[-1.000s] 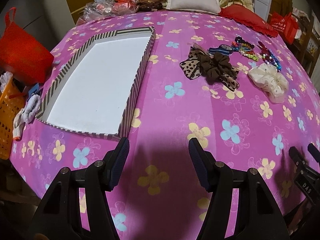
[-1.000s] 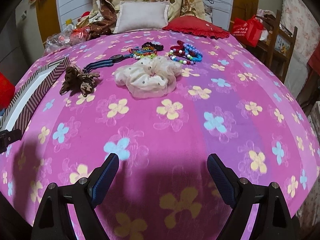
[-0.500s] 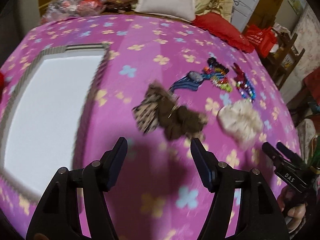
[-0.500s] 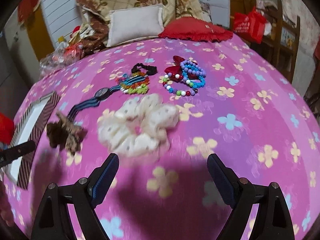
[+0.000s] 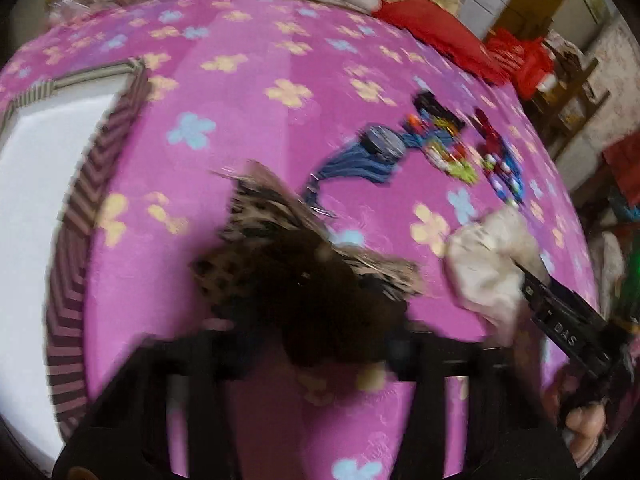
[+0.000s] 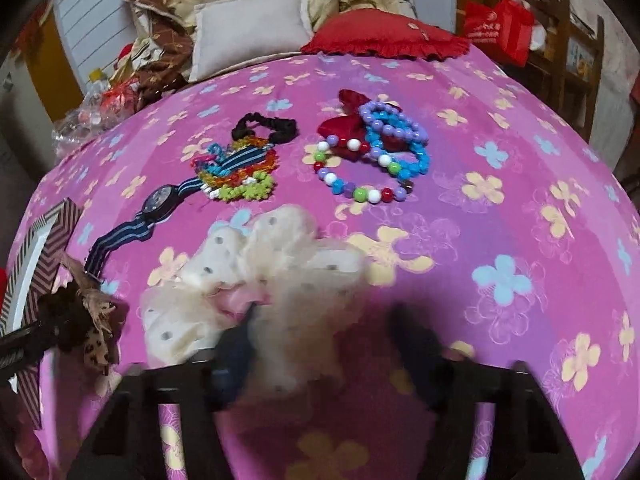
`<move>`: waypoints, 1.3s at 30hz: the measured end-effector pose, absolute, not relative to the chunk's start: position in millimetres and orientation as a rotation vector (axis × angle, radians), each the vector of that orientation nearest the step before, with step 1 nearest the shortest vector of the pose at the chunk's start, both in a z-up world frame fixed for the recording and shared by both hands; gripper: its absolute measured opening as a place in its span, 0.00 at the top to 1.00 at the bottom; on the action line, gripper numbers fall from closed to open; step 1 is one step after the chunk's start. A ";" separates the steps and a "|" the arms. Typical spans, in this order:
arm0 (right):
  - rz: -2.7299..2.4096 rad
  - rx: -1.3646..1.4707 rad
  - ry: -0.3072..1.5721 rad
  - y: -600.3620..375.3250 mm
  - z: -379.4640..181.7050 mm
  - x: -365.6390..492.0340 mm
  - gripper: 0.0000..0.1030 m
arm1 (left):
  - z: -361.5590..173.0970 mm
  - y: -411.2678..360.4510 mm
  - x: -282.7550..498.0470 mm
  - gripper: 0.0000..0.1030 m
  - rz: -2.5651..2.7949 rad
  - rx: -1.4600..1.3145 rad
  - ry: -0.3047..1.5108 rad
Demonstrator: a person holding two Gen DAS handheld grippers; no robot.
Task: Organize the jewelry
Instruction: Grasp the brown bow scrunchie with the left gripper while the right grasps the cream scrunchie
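The jewelry and hair pieces are laid out loose on the pink flowered bedspread (image 6: 520, 160), toward the pillow edge of the bed, so that each can be taken singly. The striped box (image 5: 92, 200) is set open at the left edge, its white floor bare, evidently as the place where the things are to be gathered.

The left gripper (image 5: 320, 344) is brought down over the brown scrunchie (image 5: 312, 280); its jaws have just been closing, and the dark fabric is bunched between them. Through the blur it cannot be told whether the pads already press on it.

The right gripper (image 6: 320, 344) is lowered onto the cream scrunchie (image 6: 256, 280), just beside the brown one. Its jaws have likewise just been closing: one finger is thrust into the pink centre of the ring, the other is set outside the frill, so that one side of the ring would be pinched. A firm hold cannot be confirmed.

The watch (image 6: 160, 204), the bright woven bracelets (image 6: 240, 176) and the bead bracelets (image 6: 372, 160) are left untouched nearer the pillows.
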State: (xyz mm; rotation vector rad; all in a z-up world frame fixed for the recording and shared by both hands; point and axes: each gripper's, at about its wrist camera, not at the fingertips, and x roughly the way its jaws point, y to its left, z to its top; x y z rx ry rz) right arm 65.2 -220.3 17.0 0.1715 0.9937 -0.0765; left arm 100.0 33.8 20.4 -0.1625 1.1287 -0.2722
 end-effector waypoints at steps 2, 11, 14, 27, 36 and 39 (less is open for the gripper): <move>-0.060 0.161 1.002 -216.6 20.8 65.7 0.79 | 20.2 37.8 99.8 0.83 -0.293 -0.210 1.145; 0.016 0.066 0.895 -182.2 80.6 35.7 0.85 | 88.0 91.2 45.6 0.85 -0.318 -0.323 0.991; 0.061 0.040 0.864 -159.8 100.5 25.3 0.85 | 108.8 126.8 23.1 0.85 -0.287 -0.375 0.948; 0.325 -0.082 0.840 -9.9 147.5 19.6 0.85 | 108.8 257.6 -32.4 0.85 0.072 -0.320 0.890; 0.427 -0.168 0.894 105.8 130.3 87.3 0.85 | 59.4 305.6 -43.4 0.85 0.219 -0.355 0.964; 0.438 -0.187 0.919 135.0 119.0 116.8 0.85 | 47.8 316.5 -48.0 0.84 0.225 -0.393 0.956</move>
